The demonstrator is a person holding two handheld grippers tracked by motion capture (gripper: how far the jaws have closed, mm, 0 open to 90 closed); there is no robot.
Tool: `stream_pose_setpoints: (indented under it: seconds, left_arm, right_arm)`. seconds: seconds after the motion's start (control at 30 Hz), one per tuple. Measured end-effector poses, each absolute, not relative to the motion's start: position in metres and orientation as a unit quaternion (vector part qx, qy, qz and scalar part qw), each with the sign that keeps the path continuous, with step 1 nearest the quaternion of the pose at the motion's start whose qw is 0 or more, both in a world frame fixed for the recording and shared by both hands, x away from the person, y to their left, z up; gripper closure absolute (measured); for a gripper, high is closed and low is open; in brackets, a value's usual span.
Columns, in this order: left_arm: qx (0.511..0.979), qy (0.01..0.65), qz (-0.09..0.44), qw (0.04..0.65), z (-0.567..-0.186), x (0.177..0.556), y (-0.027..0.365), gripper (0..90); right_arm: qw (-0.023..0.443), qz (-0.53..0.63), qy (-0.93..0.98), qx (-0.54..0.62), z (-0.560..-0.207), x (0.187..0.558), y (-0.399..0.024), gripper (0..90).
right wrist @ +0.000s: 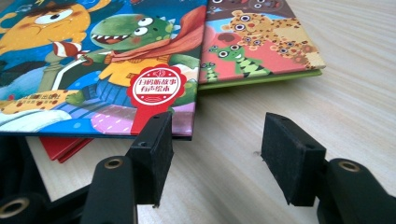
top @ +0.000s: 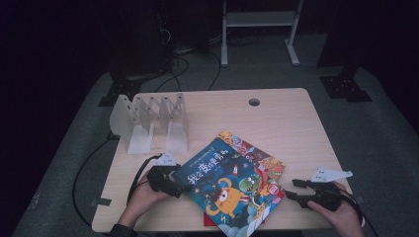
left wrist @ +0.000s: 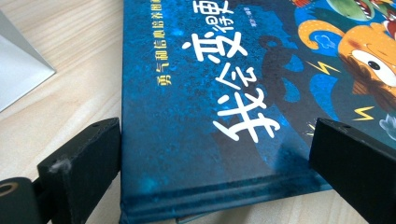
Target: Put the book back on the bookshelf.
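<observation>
A blue picture book (top: 232, 190) with cartoon monsters lies slanted on top of a small pile at the table's near edge. My left gripper (top: 184, 186) is at its left corner. In the left gripper view the wide-apart jaws (left wrist: 215, 158) straddle that corner of the blue book (left wrist: 210, 70), one jaw beside its edge and the other by the cover, without pinching it. My right gripper (top: 290, 188) rests at the right of the pile, open (right wrist: 217, 149) over bare wood. Its left jaw stands just short of the blue book's (right wrist: 93, 60) corner.
Under the blue book lie a book with leopards on its cover (top: 262, 160) (right wrist: 252, 51) and a red book (top: 210, 218) (right wrist: 60, 147). A white slotted book rack (top: 148, 121) (left wrist: 14, 70) stands at the back left. The wooden table (top: 286, 128) has a cable hole (top: 254, 102).
</observation>
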State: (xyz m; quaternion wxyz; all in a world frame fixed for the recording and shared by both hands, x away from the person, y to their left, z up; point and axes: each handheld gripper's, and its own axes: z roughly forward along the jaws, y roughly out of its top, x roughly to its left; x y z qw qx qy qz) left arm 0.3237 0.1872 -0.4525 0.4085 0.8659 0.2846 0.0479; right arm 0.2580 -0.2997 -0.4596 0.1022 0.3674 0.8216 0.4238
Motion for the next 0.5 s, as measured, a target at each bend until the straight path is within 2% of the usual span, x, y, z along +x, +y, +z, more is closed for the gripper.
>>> stream_pose_setpoints:
  seconds: [0.5]
  left_arm:
    - [0.87,0.276,0.039,0.407,-0.452,0.321,0.184,2.4]
  right_arm:
    - [0.133,0.412,0.82,0.374,-0.459,0.283,-0.298,41.1]
